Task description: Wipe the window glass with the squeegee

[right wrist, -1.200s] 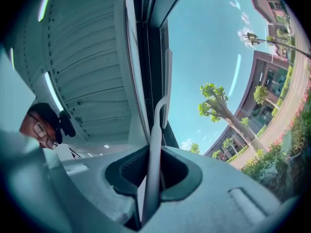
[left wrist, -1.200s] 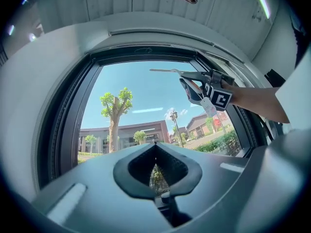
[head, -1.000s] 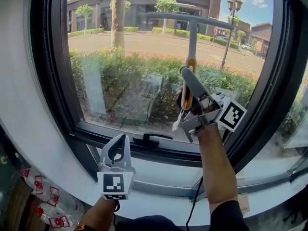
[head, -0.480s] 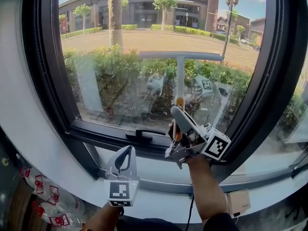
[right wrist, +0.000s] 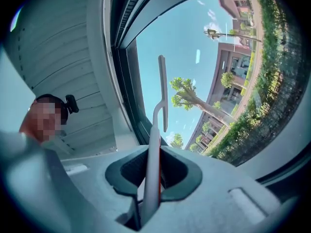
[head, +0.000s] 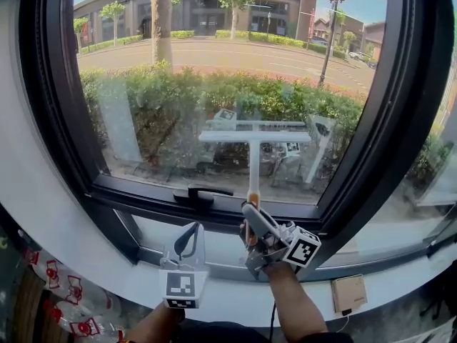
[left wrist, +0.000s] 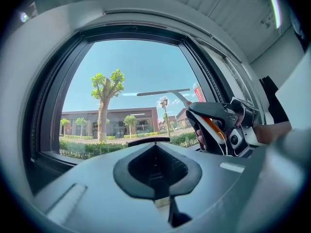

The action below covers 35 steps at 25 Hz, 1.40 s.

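The squeegee [head: 253, 137] lies with its grey blade level across the lower part of the window glass [head: 178, 84]; its pale and orange handle runs straight down. My right gripper [head: 247, 211] is shut on that handle just above the bottom frame. In the right gripper view the squeegee handle [right wrist: 151, 149] passes between the jaws of the right gripper [right wrist: 153, 161], with the blade above. My left gripper [head: 190, 229] points up below the sill, shut with nothing in it, left of the right one. In the left gripper view the left gripper [left wrist: 156, 149] faces the squeegee [left wrist: 163, 91] and right gripper [left wrist: 218, 116].
A black window handle [head: 200, 191] sits on the lower frame left of the squeegee. The thick black frame [head: 389, 120] bounds the pane. A small beige box [head: 348, 293] lies on the sill at right. Red-and-white packets [head: 71, 313] lie at lower left.
The right gripper has drawn the squeegee down the glass from near the top to just above the lower frame. The left gripper has stayed low by the sill.
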Tool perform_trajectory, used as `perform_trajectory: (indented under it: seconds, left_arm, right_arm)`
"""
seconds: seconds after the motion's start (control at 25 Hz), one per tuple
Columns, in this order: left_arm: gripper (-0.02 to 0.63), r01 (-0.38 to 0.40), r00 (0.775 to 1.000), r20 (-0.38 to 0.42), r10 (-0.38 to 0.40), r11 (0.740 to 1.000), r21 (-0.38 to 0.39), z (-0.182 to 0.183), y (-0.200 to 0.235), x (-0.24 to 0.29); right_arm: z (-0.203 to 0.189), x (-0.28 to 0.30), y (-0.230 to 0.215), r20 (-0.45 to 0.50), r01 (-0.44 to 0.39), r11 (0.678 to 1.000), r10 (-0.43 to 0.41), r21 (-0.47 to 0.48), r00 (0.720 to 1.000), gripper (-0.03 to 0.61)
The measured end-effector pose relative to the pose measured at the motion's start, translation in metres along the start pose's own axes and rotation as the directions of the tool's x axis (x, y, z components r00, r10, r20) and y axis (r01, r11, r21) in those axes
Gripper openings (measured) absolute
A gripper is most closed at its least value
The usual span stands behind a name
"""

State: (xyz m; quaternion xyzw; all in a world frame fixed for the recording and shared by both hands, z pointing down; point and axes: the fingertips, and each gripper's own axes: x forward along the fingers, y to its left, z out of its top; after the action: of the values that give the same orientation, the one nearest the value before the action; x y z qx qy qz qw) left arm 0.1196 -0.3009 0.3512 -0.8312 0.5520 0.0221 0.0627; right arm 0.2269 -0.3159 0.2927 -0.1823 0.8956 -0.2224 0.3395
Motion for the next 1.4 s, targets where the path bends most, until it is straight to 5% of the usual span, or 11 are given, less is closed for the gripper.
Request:
perform_trajectory:
  seconds: [0.44,1.0,1.4]
  left_arm:
    - [0.018,0.010,1.000,-0.012,-0.010,1.000,-0.004,-0.007,-0.009,0.004]
    - [0.018,0.046,0.996,0.071,-0.051,0.996,0.072,0.030,-0.028,0.012]
    - [0.018,0.051,0.995,0.077,-0.056,0.997,0.059,0.033,-0.035,0.015]
  right_arm:
    - [0.005,-0.011,0.003,-0.033,0.040,0.997,-0.043,-0.072,0.999,0.043]
    - [0.163,0.040,0.092,0.018,-0.198,0.961,0.206,-0.193,0.978,0.043]
    - [0.167,0.033,0.075,0.053,-0.170,0.976,0.179,-0.138,0.982,0.043]
